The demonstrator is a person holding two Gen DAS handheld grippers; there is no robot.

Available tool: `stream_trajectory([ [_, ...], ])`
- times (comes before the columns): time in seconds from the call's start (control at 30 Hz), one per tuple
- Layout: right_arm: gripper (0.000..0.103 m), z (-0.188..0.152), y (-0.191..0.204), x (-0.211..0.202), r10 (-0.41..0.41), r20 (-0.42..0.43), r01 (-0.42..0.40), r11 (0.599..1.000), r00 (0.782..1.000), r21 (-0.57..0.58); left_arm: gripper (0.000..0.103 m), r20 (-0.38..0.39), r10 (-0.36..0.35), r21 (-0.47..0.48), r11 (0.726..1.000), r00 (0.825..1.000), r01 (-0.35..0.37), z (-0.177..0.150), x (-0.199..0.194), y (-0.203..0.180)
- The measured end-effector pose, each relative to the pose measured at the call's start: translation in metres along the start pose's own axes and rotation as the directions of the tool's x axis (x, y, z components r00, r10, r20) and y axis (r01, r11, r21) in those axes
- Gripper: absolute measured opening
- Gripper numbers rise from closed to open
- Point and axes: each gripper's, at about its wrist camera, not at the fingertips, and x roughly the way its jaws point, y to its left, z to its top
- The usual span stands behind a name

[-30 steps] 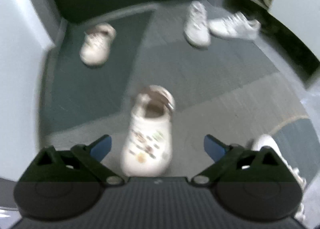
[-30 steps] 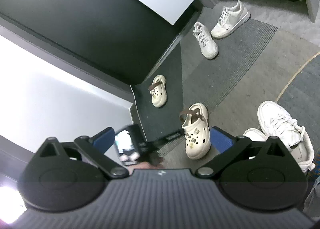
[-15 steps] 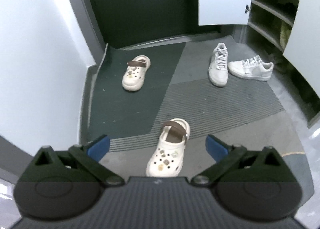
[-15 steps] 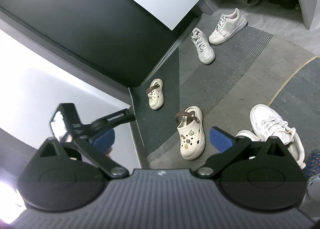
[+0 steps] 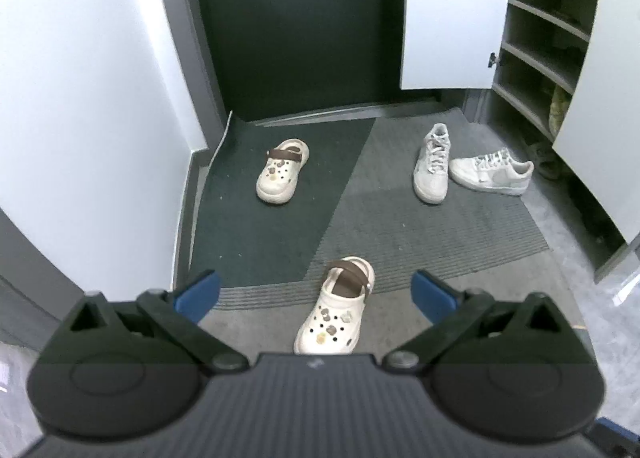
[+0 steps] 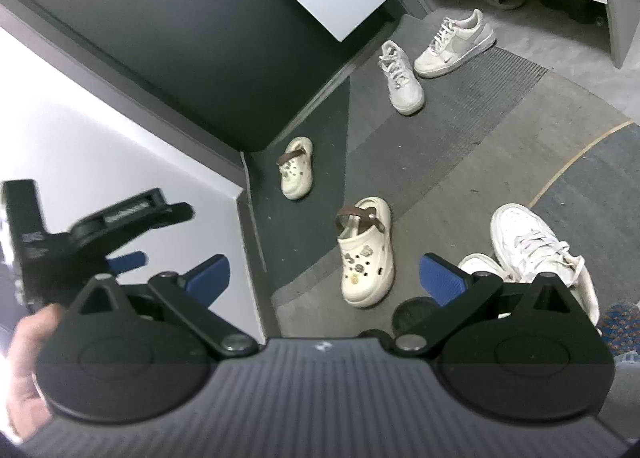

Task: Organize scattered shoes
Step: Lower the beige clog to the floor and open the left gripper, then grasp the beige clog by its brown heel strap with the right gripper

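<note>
The left gripper [image 5: 314, 292] is held high above the floor and tilted down toward the near clog [image 5: 336, 308], its blue fingers [image 5: 198, 292] spread wide with nothing between them. The near clog, cream with a brown strap, lies on the floor with its heel on the front edge of the dark mat [image 5: 260, 218] and its toe off it.

The far clog [image 5: 282, 172] lies beyond the near clog, well apart, on the mat close to the dark door [image 5: 296, 26]. Two white sneakers [image 5: 432, 166] lie beyond and to the right of the near clog, toes almost touching, just in front of the open shoe cabinet [image 5: 548, 38].

The right gripper [image 6: 324, 276] is also held high, rolled and angled down at the near clog, its fingers [image 6: 442, 278] released and empty. In the right wrist view the left gripper is seen to the left of the near clog, with the person's hand [image 6: 24, 370] at the frame's edge. Another pair of white sneakers [image 6: 532, 242] sits just right of the near clog.
</note>
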Motion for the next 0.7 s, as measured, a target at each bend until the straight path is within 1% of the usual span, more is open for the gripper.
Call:
stream_trajectory([
  [0.1, 0.103, -0.003, 0.002, 0.008, -0.026, -0.025, 0.026, 1.0, 0.999, -0.006, 0.103, -0.005, -0.012, -0.032, 0.999, 1.0, 0.011, -0.003, -0.005, 0.009],
  [0.17, 0.103, -0.003, 0.003, 0.021, -0.052, -0.084, 0.051, 0.999, 0.995, -0.014, 0.103, -0.009, -0.024, -0.058, 0.998, 1.0, 0.023, -0.006, -0.009, 0.016],
  [0.23, 0.103, 0.002, 0.005, 0.038, -0.086, -0.154, 0.082, 0.996, 0.984, -0.029, 0.103, -0.016, -0.036, -0.092, 0.995, 0.999, 0.035, -0.012, -0.012, 0.025],
  [0.3, 0.103, 0.011, 0.011, 0.058, -0.136, -0.209, 0.125, 0.99, 0.968, -0.064, 0.103, -0.026, -0.05, -0.115, 0.992, 0.998, 0.046, -0.017, -0.013, 0.032],
  [0.33, 0.103, 0.016, 0.019, 0.07, -0.172, -0.221, 0.148, 0.982, 0.96, -0.121, 0.103, -0.028, -0.054, -0.125, 0.991, 0.998, 0.05, -0.019, -0.014, 0.035],
  [0.37, 0.103, 0.022, 0.028, 0.082, -0.213, -0.223, 0.171, 0.966, 0.951, -0.193, 0.103, -0.025, -0.052, -0.129, 0.99, 0.998, 0.048, -0.02, -0.015, 0.038],
  [0.4, 0.103, 0.028, 0.04, 0.096, -0.256, -0.206, 0.193, 0.94, 0.945, -0.281, 0.103, -0.017, -0.045, -0.13, 0.991, 0.999, 0.042, -0.021, -0.017, 0.04],
  [0.43, 0.103, 0.033, 0.048, 0.113, -0.277, -0.187, 0.203, 0.919, 0.943, -0.337, 0.103, -0.009, -0.038, -0.131, 0.991, 0.999, 0.036, -0.021, -0.018, 0.043],
  [0.57, 0.103, 0.051, 0.068, 0.185, -0.314, -0.119, 0.219, 0.844, 0.942, -0.489, 0.103, 0.022, -0.009, -0.134, 0.991, 1.0, 0.012, -0.023, -0.024, 0.052],
  [0.6, 0.1, 0.056, 0.073, 0.203, -0.321, -0.101, 0.224, 0.821, 0.942, -0.525, 0.103, 0.03, -0.002, -0.135, 0.991, 1.0, 0.006, -0.023, -0.026, 0.054],
  [0.63, 0.095, 0.06, 0.078, 0.221, -0.328, -0.083, 0.228, 0.797, 0.941, -0.559, 0.103, 0.038, 0.005, -0.136, 0.991, 0.999, 0.0, -0.023, -0.027, 0.056],
  [0.67, 0.093, 0.062, 0.078, 0.233, -0.325, -0.082, 0.225, 0.795, 0.942, -0.564, 0.103, 0.046, 0.013, -0.137, 0.99, 0.999, -0.006, -0.024, -0.029, 0.058],
  [0.7, 0.089, 0.062, 0.075, 0.242, -0.319, -0.088, 0.22, 0.803, 0.943, -0.555, 0.103, 0.054, 0.02, -0.139, 0.99, 0.998, -0.012, -0.024, -0.03, 0.061],
])
